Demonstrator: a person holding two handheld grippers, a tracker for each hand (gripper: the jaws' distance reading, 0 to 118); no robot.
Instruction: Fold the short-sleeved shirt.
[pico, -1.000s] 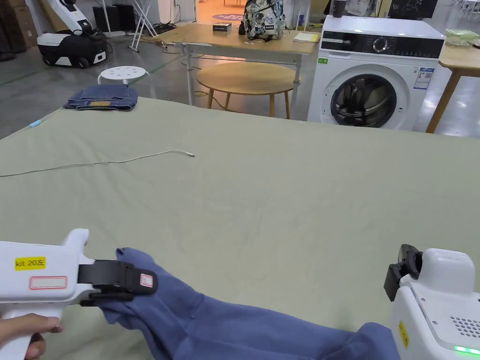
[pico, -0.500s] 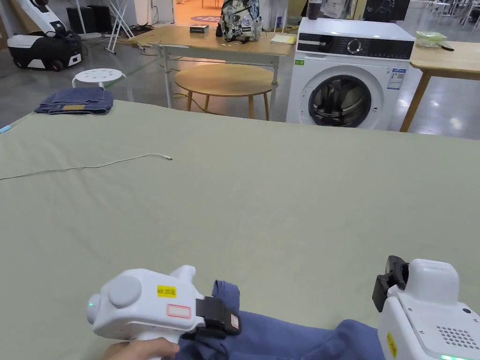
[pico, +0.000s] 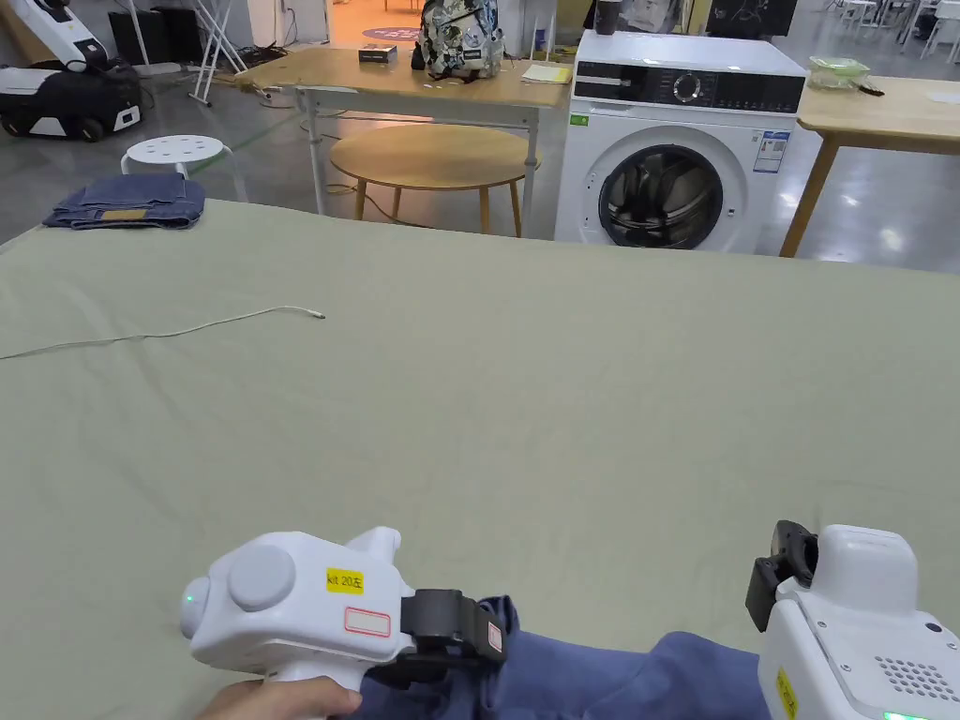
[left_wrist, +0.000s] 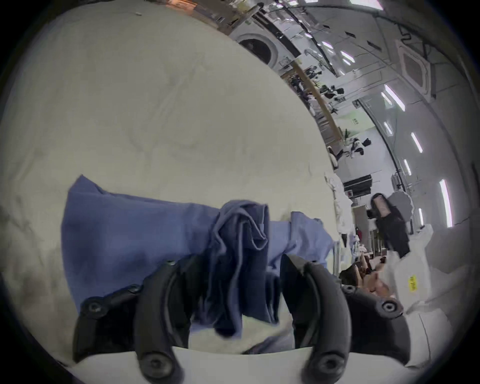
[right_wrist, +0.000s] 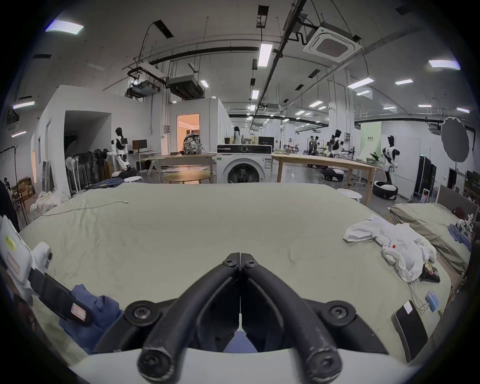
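The blue short-sleeved shirt (pico: 609, 680) lies bunched along the near edge of the pale green bed (pico: 562, 394). My left gripper (pico: 473, 637) hovers over its left end, held by a hand. In the left gripper view the jaws of this gripper (left_wrist: 239, 259) stand apart, with a crumpled fold of the shirt (left_wrist: 241, 233) hanging between them and the rest of the shirt spread flat beyond. My right gripper (right_wrist: 240, 257) is shut, tips touching, with nothing seen between them. Blue cloth shows under its base. Its white housing (pico: 862, 600) sits at the shirt's right end.
Folded jeans (pico: 127, 202) lie at the bed's far left corner and a thin white cable (pico: 187, 328) trails across the left side. A white garment (right_wrist: 394, 244) and a dark phone (right_wrist: 410, 330) lie at the right. A washing machine (pico: 670, 159) stands beyond.
My left gripper has come in from the left toward the right one, bringing the shirt's end with it and bunching the cloth. The right gripper has hardly moved.
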